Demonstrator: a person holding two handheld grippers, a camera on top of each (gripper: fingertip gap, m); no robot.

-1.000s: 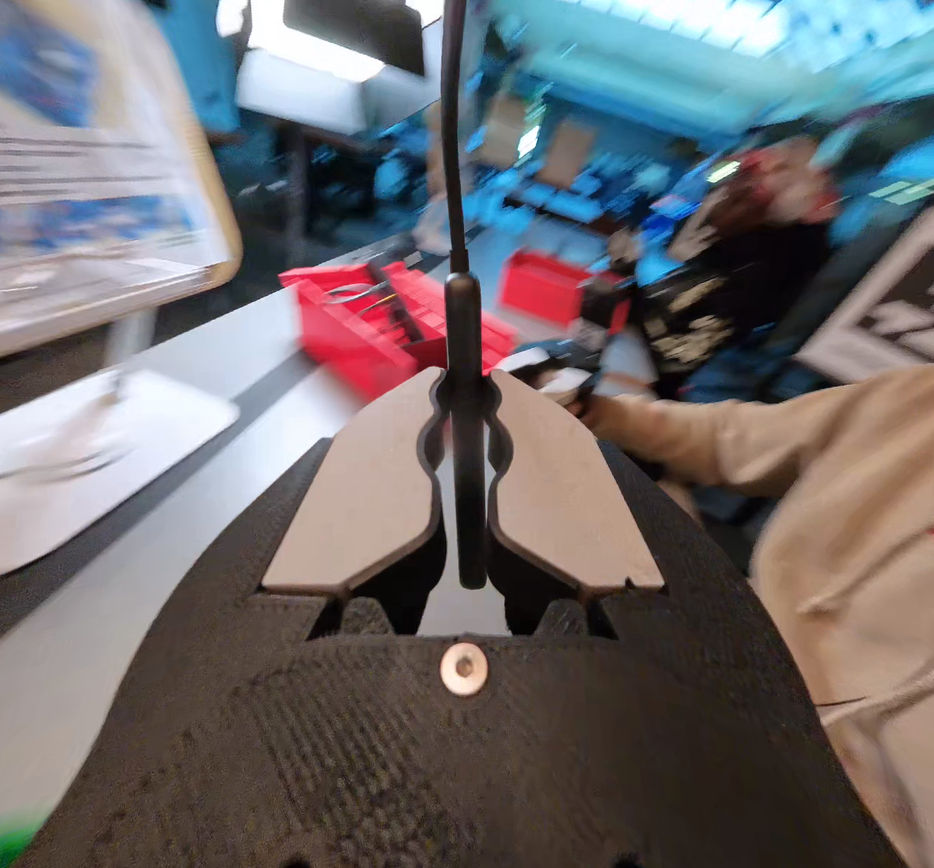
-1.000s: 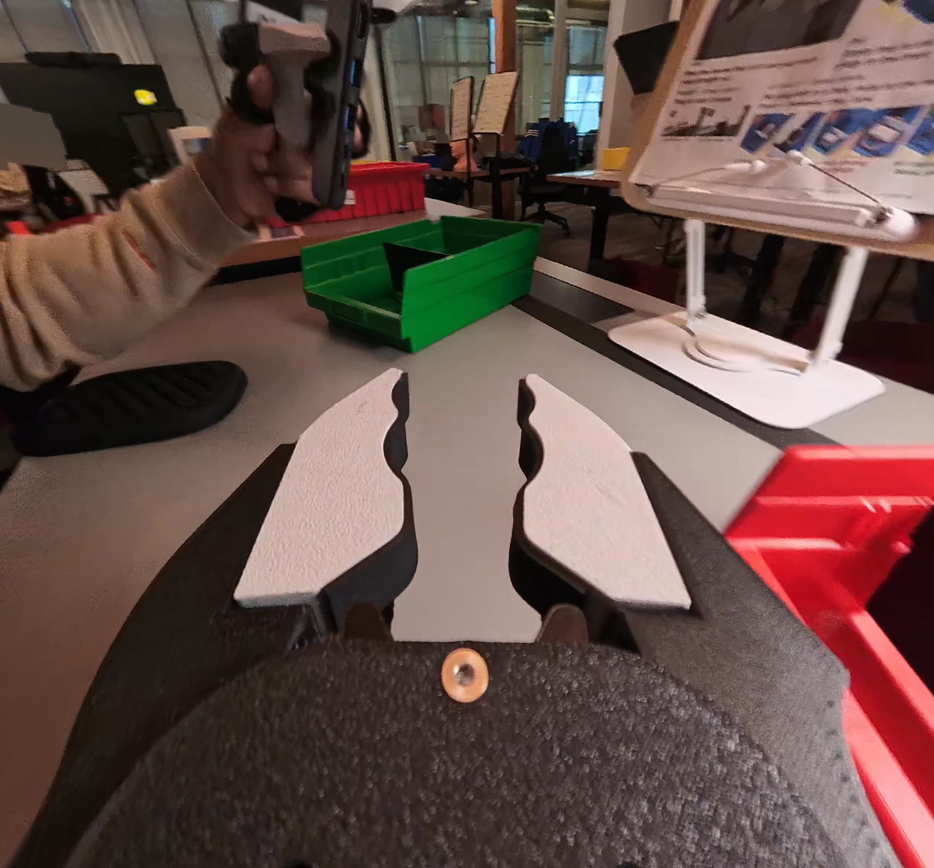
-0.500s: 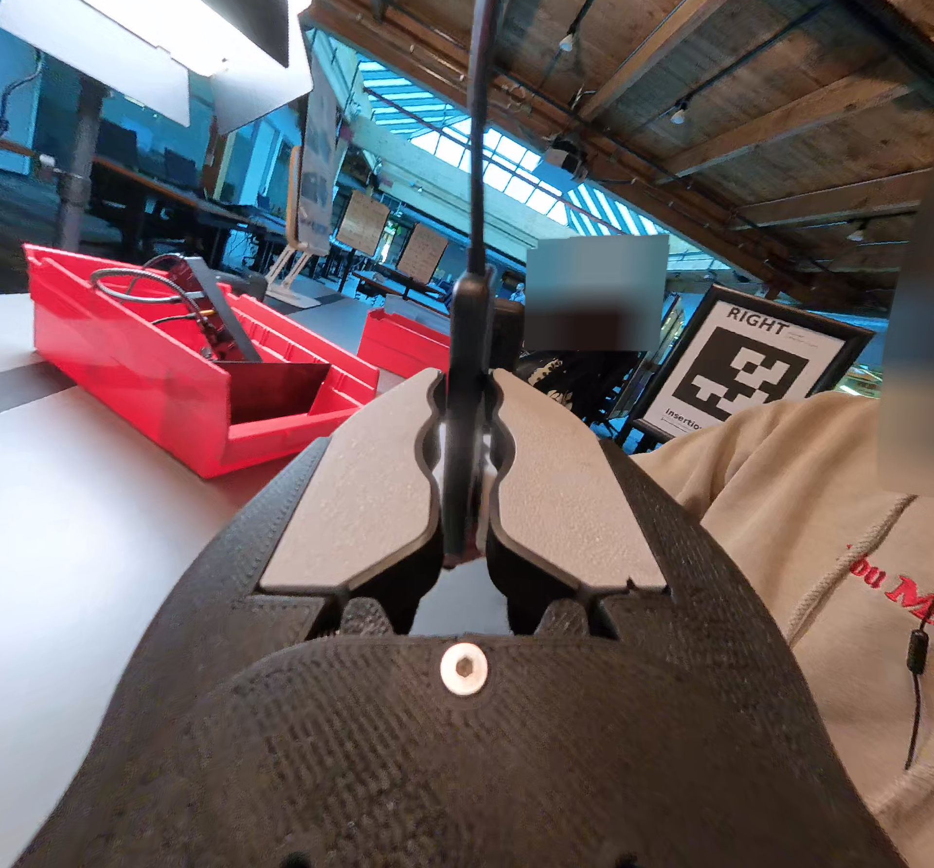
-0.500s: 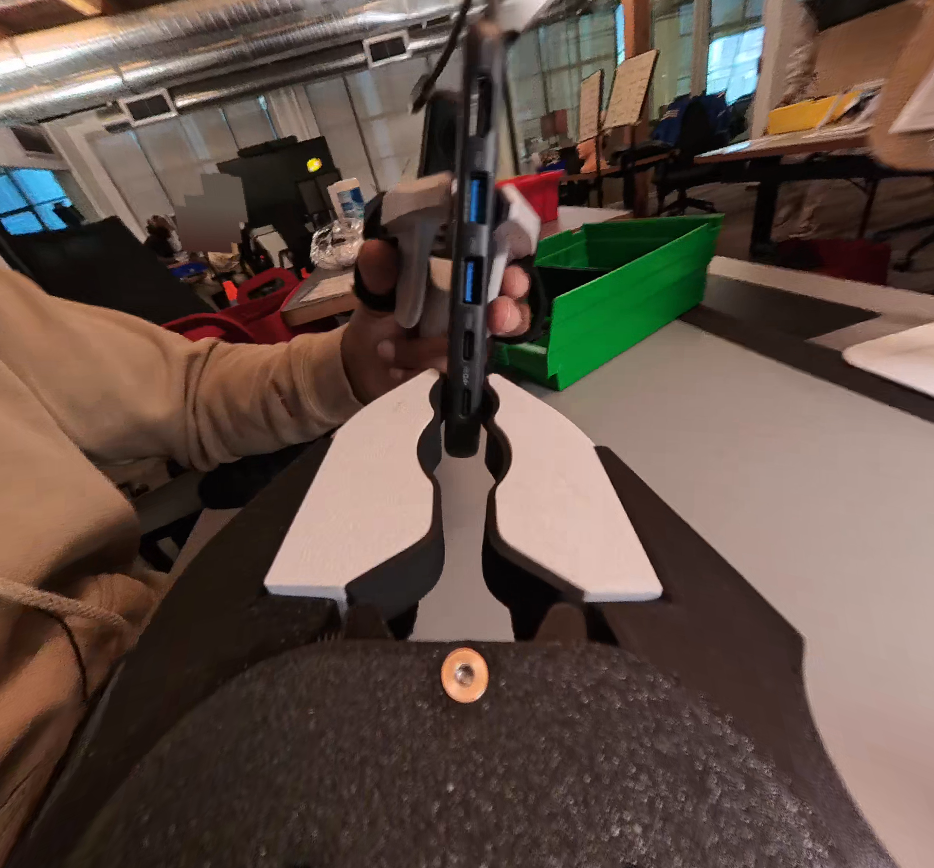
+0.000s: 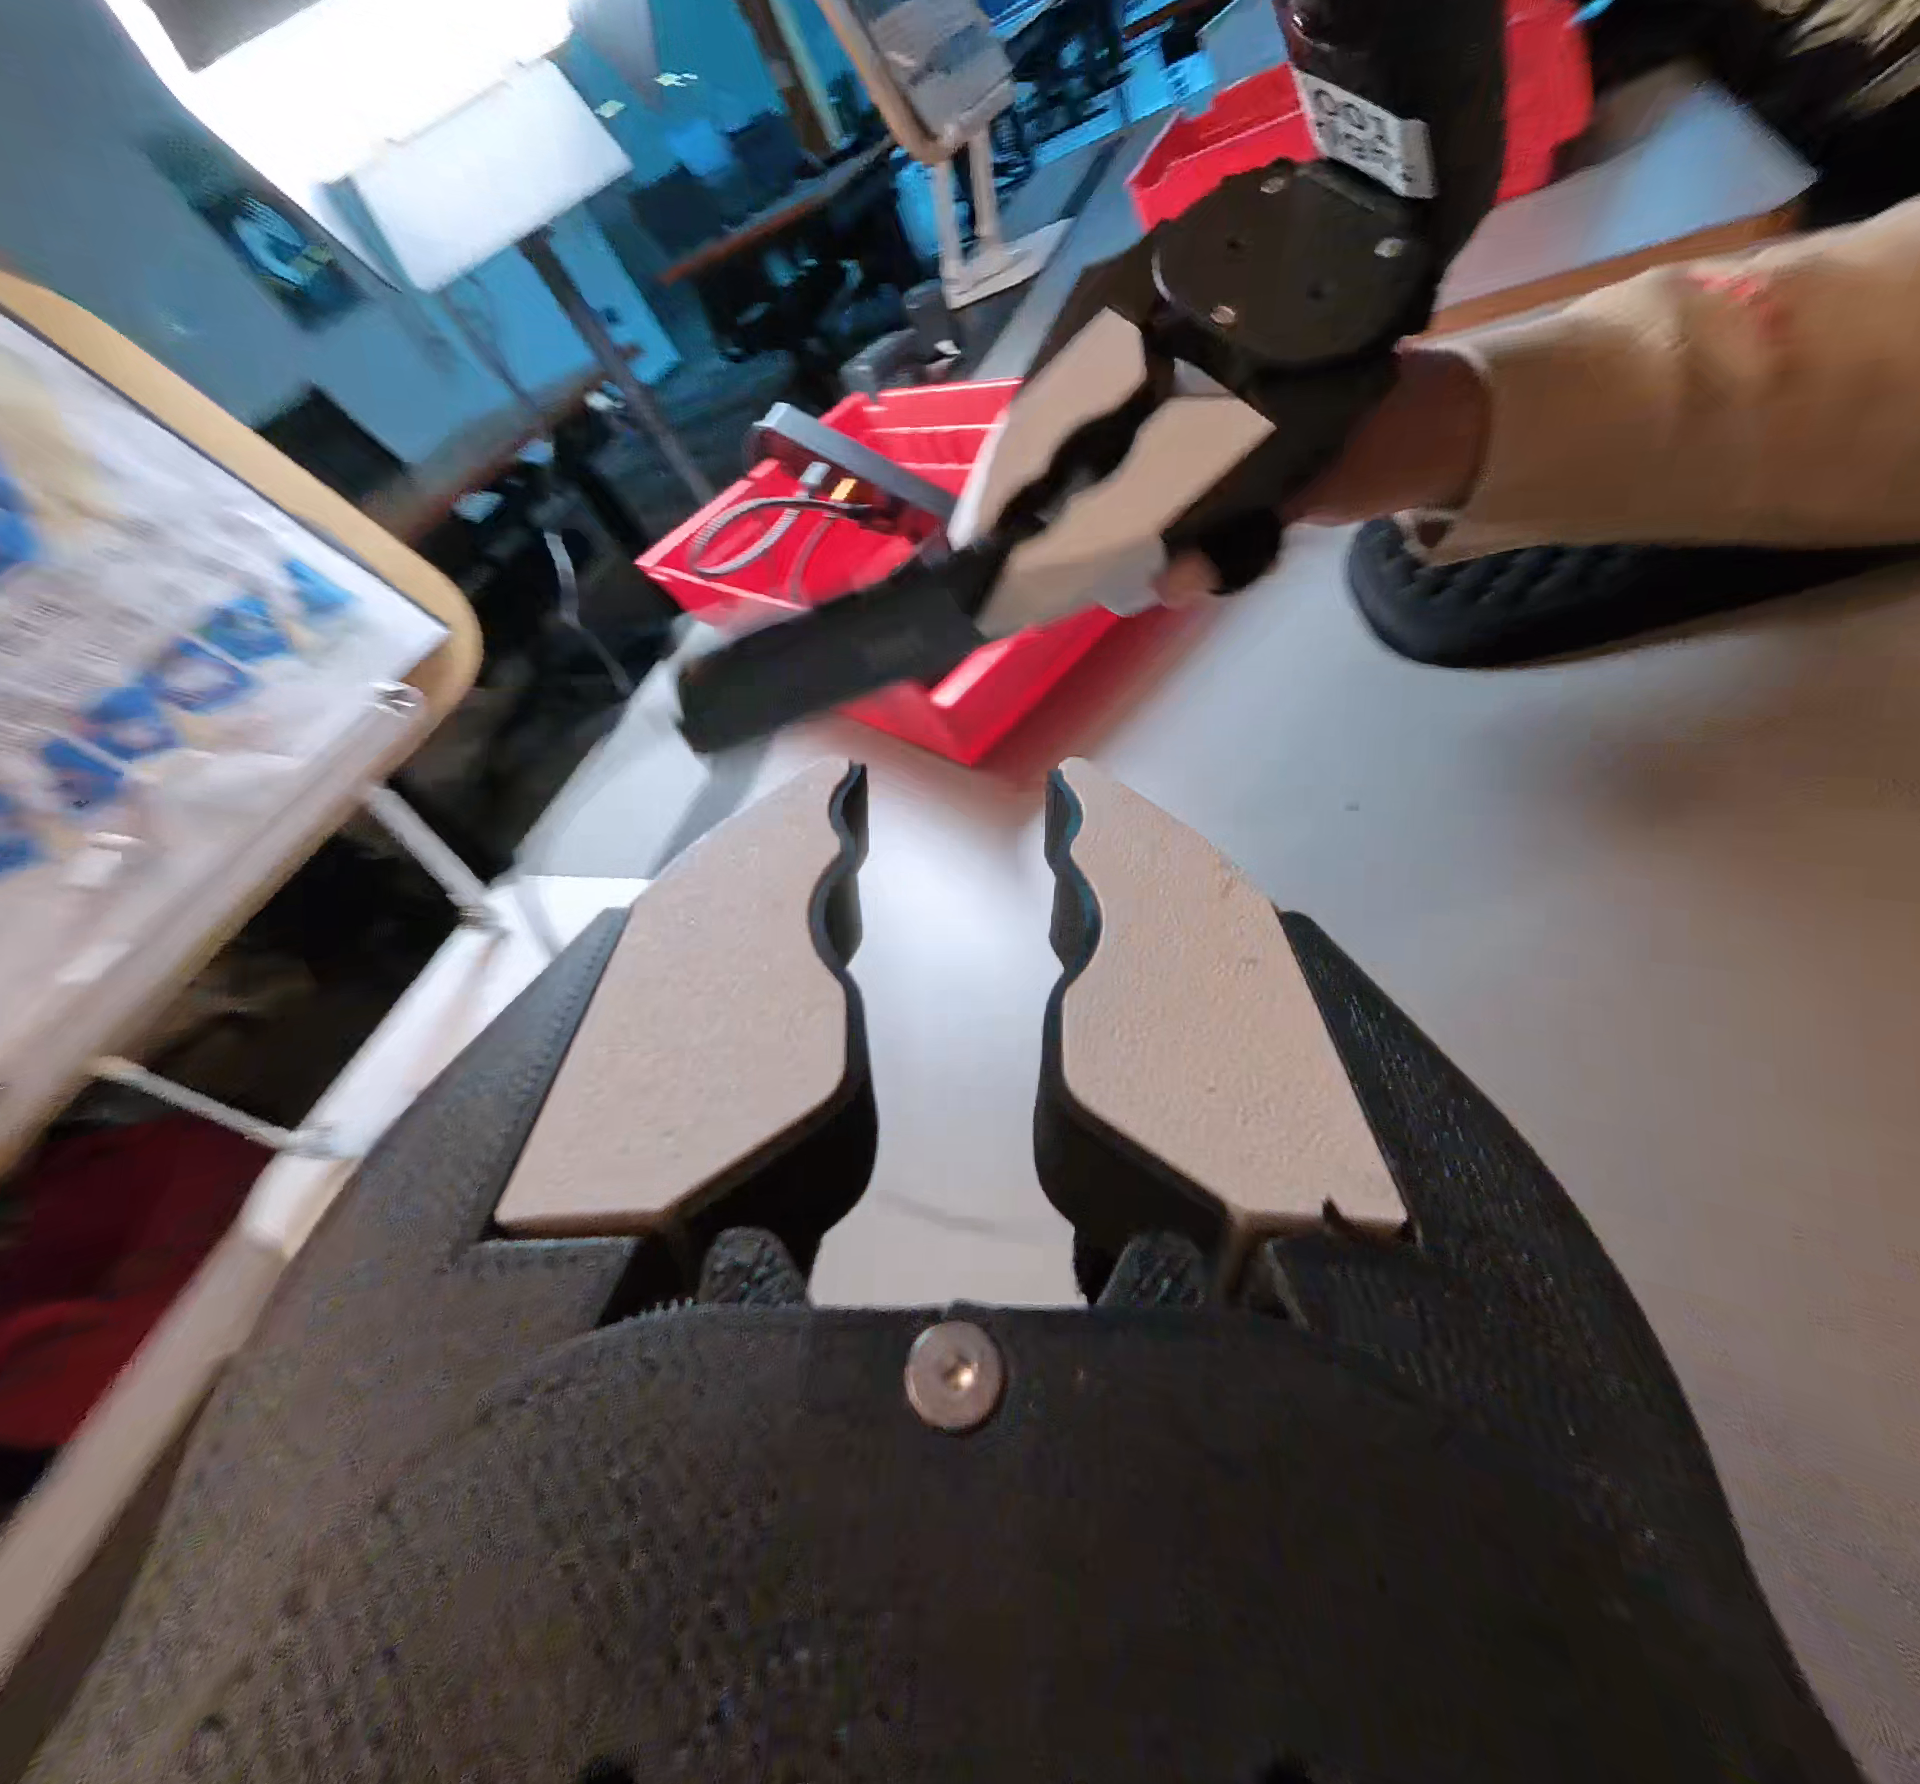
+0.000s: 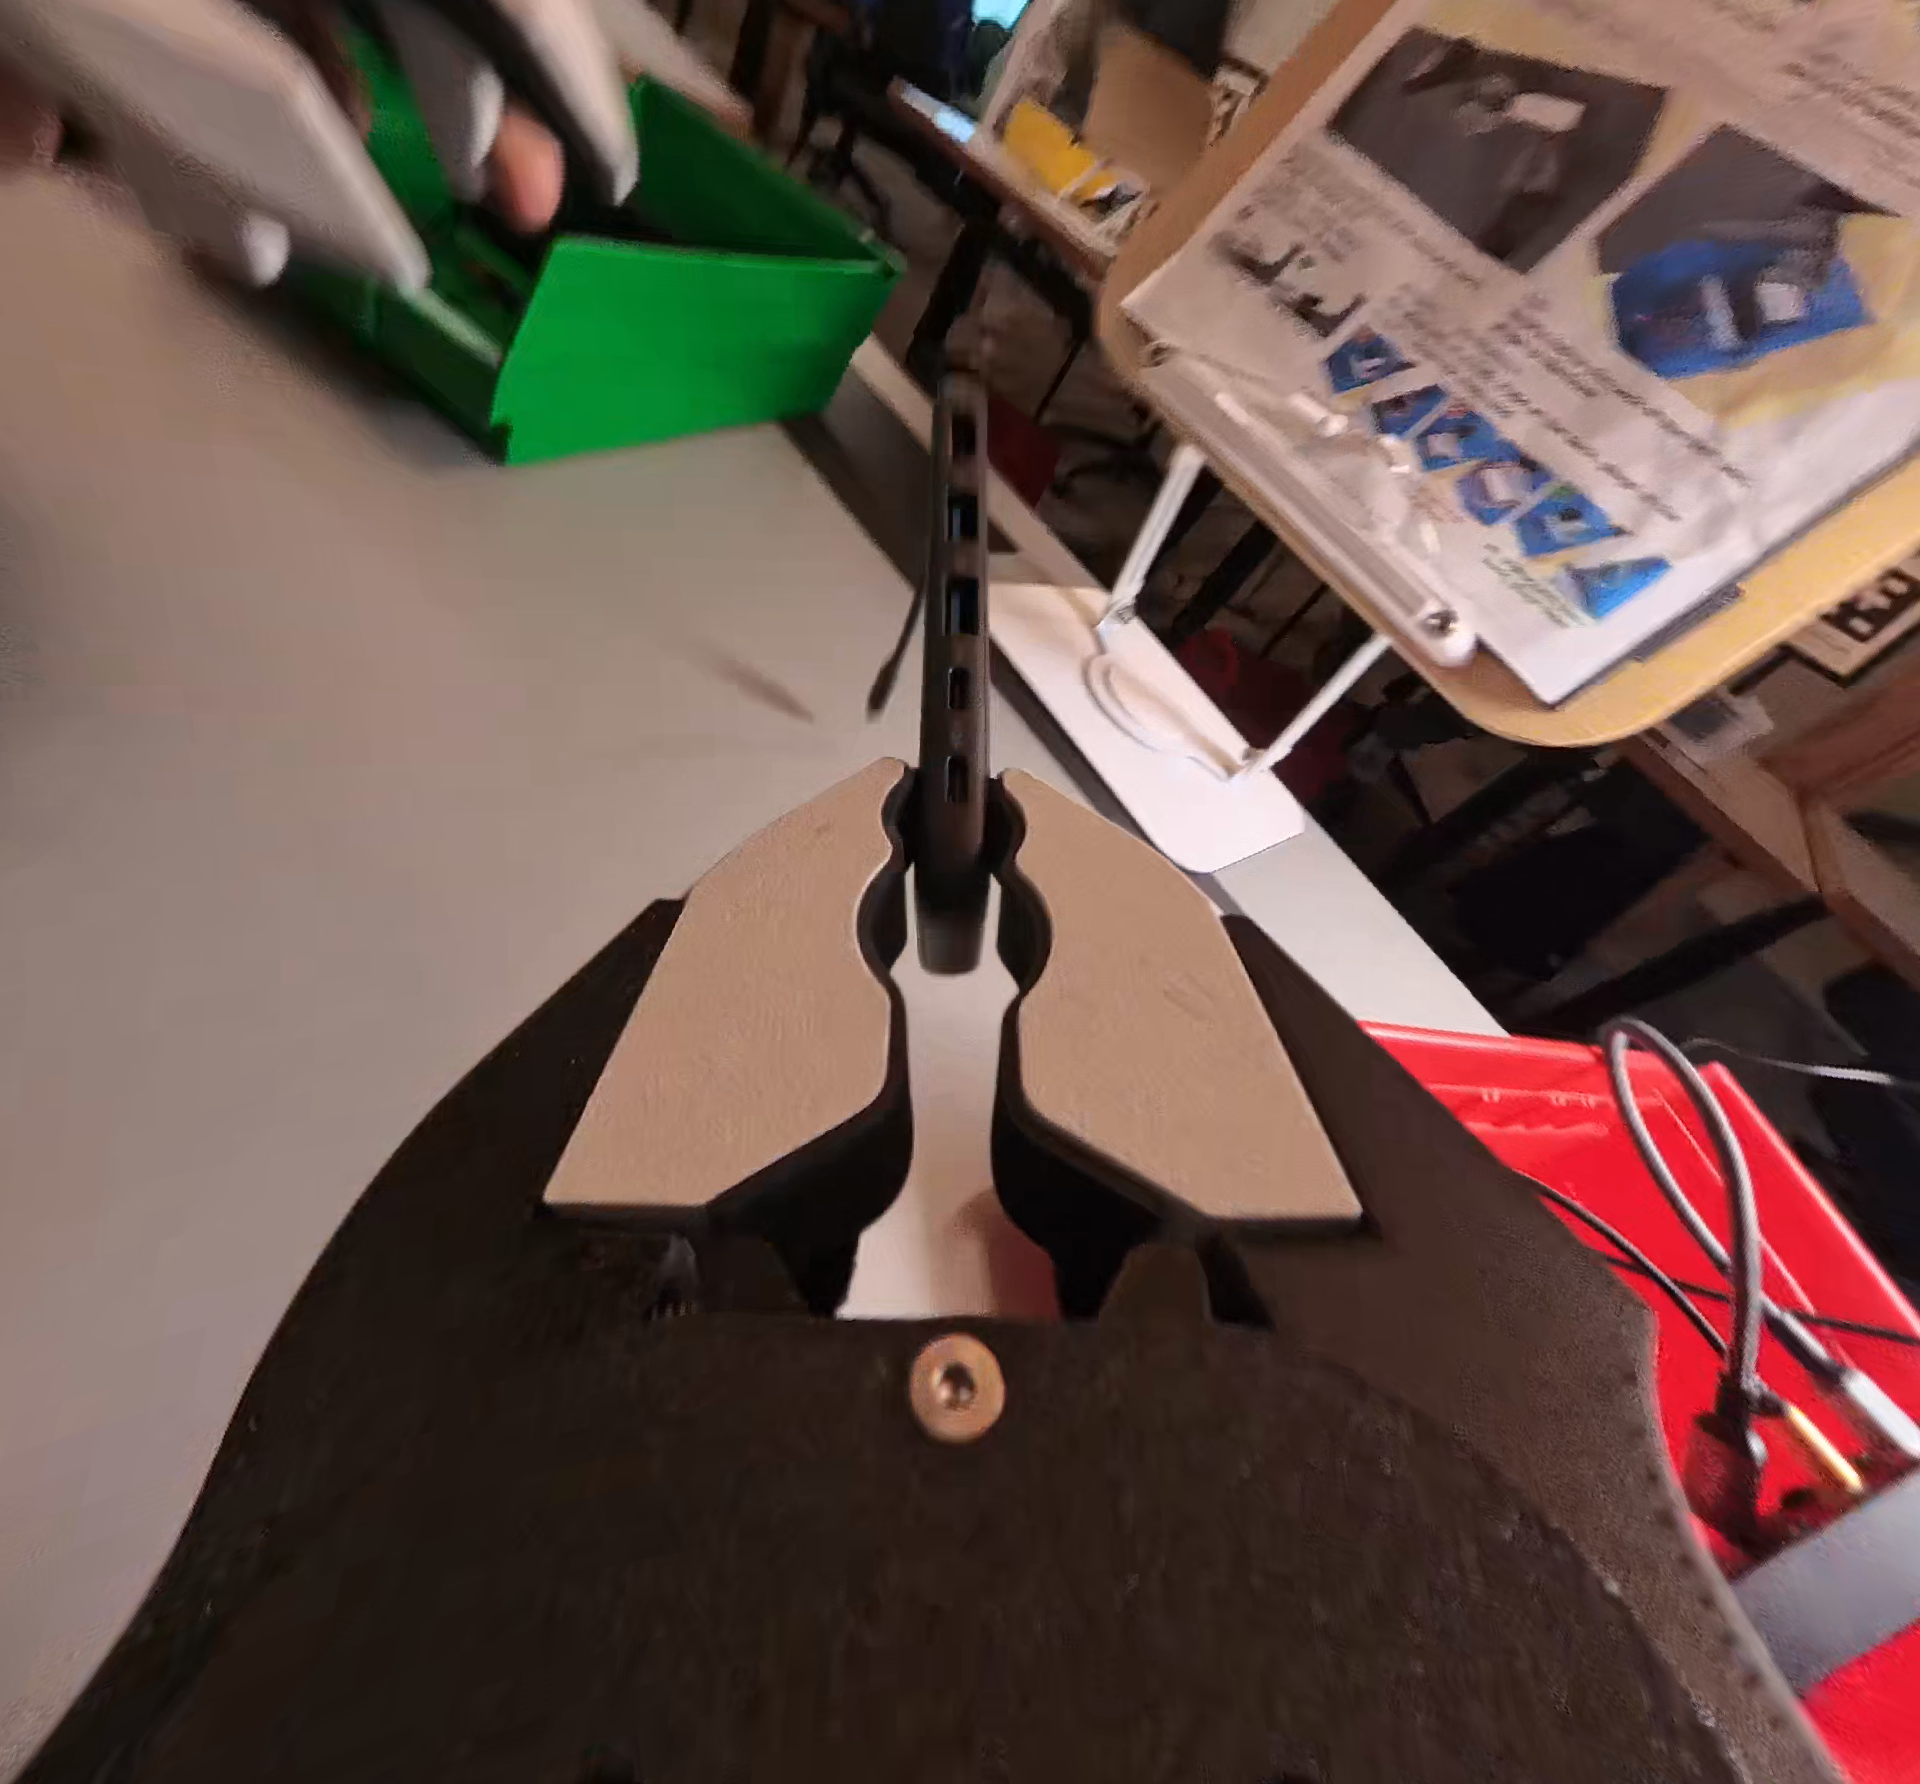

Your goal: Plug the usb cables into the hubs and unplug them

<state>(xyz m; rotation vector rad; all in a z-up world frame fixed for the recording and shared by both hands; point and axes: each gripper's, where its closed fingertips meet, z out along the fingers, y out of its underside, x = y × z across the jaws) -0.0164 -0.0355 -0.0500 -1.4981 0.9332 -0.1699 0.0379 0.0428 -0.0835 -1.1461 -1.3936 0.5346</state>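
Observation:
My right gripper (image 6: 954,784) is shut on the end of a slim dark USB hub (image 6: 961,612), which points forward, edge-on, with its row of ports facing me. In the left wrist view the same hub (image 5: 821,664) sticks out of the right gripper (image 5: 987,555) above the near corner of a red bin (image 5: 966,726). My left gripper (image 5: 954,789) is open and empty, low over the grey table. It shows blurred in the right wrist view (image 6: 468,196) near a green bin (image 6: 665,352). Cables (image 6: 1725,1163) lie in the red bin (image 6: 1558,1121).
Another dark hub (image 5: 852,461) and a looped cable (image 5: 748,529) rest in the red bin. A document stand with a printed sheet (image 6: 1507,311) stands on a white base (image 6: 1164,726) at the table's far edge. A black pad (image 5: 1610,602) lies on the table.
The hub has passed from my left gripper to my right. The right gripper closed on it, the left opened and drew back, and both views have swung downward toward the table.

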